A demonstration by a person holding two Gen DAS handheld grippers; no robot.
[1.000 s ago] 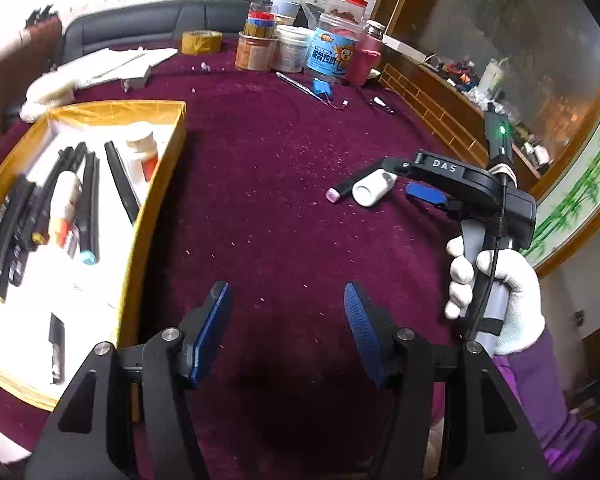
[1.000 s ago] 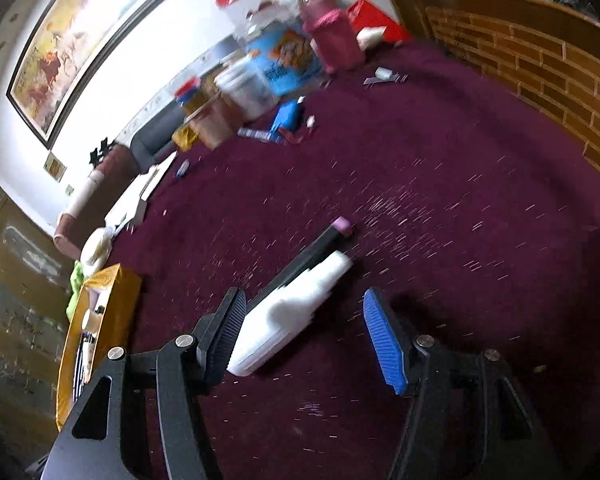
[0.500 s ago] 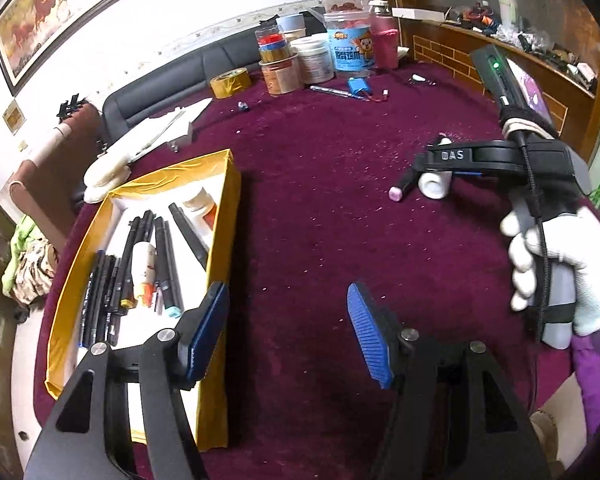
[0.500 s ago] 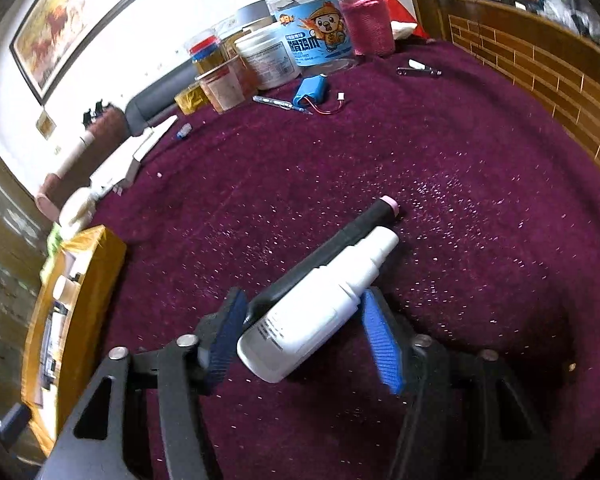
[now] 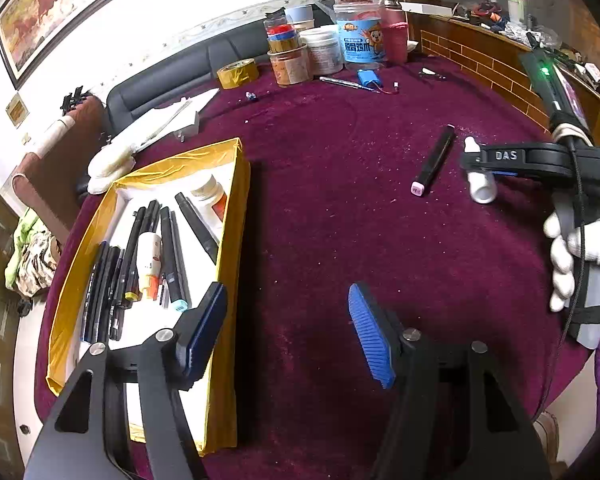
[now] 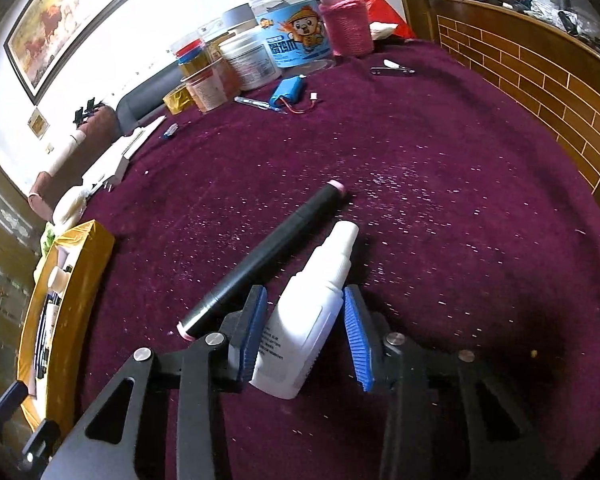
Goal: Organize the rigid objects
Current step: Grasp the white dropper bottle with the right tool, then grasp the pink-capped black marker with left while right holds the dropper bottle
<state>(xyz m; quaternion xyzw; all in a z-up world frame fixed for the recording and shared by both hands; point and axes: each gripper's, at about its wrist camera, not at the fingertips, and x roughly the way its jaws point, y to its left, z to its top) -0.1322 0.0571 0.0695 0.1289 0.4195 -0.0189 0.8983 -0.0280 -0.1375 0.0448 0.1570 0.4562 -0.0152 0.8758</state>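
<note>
My right gripper (image 6: pixel 305 332) is shut on a white squeeze bottle (image 6: pixel 308 316), nozzle pointing away; it also shows in the left wrist view (image 5: pixel 482 184) at the right. A black marker with pink ends (image 6: pixel 260 258) lies on the maroon cloth just left of the bottle, also in the left wrist view (image 5: pixel 434 160). My left gripper (image 5: pixel 286 330) is open and empty, hovering by the right wall of the yellow box (image 5: pixel 230 280), which holds several pens, markers and small bottles.
Jars, a tape roll (image 5: pixel 238 73), a blue battery pack (image 5: pixel 370 79), a pen and a clip (image 6: pixel 392 68) stand at the table's far side. White papers (image 5: pixel 160 128) lie at the back left. A brick-patterned ledge (image 6: pixel 540 80) runs along the right.
My right gripper has closed onto the white bottle, which now sits apart from the marker. My left gripper has drawn back and up, so more of the yellow box shows.
</note>
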